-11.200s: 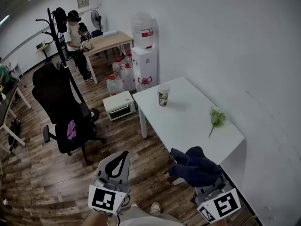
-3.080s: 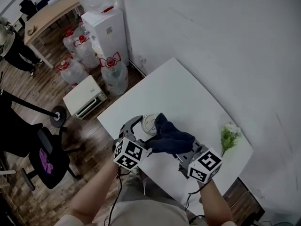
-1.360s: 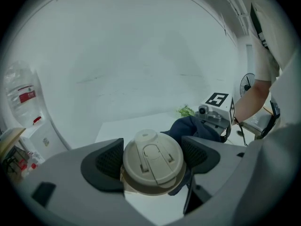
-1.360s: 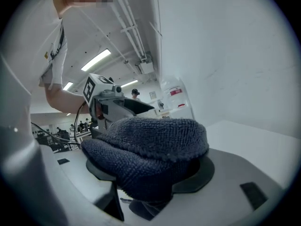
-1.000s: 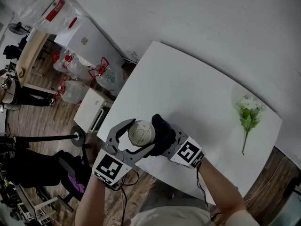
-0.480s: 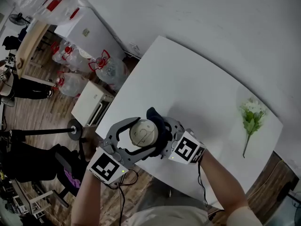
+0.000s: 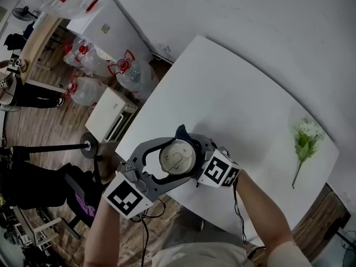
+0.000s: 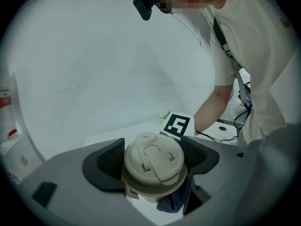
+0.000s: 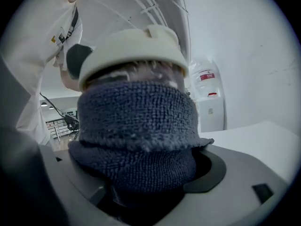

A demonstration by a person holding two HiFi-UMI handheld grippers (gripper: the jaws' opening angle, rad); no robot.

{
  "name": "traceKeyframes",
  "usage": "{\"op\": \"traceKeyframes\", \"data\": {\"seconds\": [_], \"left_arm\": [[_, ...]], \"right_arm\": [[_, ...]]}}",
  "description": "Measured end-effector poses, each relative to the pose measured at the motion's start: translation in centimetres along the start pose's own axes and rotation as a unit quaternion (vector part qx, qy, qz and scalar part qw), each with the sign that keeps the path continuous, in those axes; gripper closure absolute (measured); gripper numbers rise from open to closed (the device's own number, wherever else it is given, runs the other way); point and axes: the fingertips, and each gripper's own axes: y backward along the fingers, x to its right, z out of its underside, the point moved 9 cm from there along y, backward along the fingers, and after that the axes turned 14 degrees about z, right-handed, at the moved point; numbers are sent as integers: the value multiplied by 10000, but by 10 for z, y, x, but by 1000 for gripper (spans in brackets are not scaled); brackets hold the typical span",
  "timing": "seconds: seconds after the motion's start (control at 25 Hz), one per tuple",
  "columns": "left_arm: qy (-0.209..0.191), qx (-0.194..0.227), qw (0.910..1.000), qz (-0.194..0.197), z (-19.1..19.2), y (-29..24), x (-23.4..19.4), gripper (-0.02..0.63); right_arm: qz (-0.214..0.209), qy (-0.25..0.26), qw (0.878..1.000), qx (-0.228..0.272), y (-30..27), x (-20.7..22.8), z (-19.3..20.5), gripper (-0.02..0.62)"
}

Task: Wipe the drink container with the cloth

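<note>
The drink cup (image 7: 175, 156), paper with a beige lid, stands near the white table's (image 7: 233, 93) front left corner. My left gripper (image 7: 179, 159) is shut on it: in the left gripper view both pads (image 8: 112, 160) press the cup (image 8: 153, 157) just under the lid. The dark blue cloth (image 7: 183, 133) is wrapped against the cup's side. My right gripper (image 7: 199, 149) has just been opening its jaws, and they stand wide with the cloth (image 9: 136, 121) bunched loosely between them, below the lid (image 9: 131, 48). The cloth hides one pad.
A sprig of artificial flowers (image 7: 304, 141) lies at the table's right end. Beyond the table's left edge are water bottles (image 7: 130, 74), a dispenser (image 7: 103, 24) and a white appliance (image 7: 111, 121) on the wooden floor. A black chair (image 7: 33, 188) stands lower left.
My right gripper has moved in closer to the cup and a little lower. Less cloth shows beside the lid. The left gripper keeps its hold on the cup in the same place.
</note>
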Motion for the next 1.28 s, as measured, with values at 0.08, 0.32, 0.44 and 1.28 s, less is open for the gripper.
{"op": "traceKeyframes", "data": {"seconds": [0.08,0.32,0.44,1.28], "left_arm": [[-81,48,9999,66,1,2,0,218],[-149,143,9997,158,4,3,0,218],[-203,148,9994,256,5,3,-1,218],[874,952,9625,-2386,-1,-4,18,216]], "right_arm": [[-49,-161,9999,-27,-5,-1,6,167],[187,-43,9996,-186,0,-1,5,167],[199,109,9997,20,10,-3,-11,167],[340,275,9990,61,3,-9,-8,169]]}}
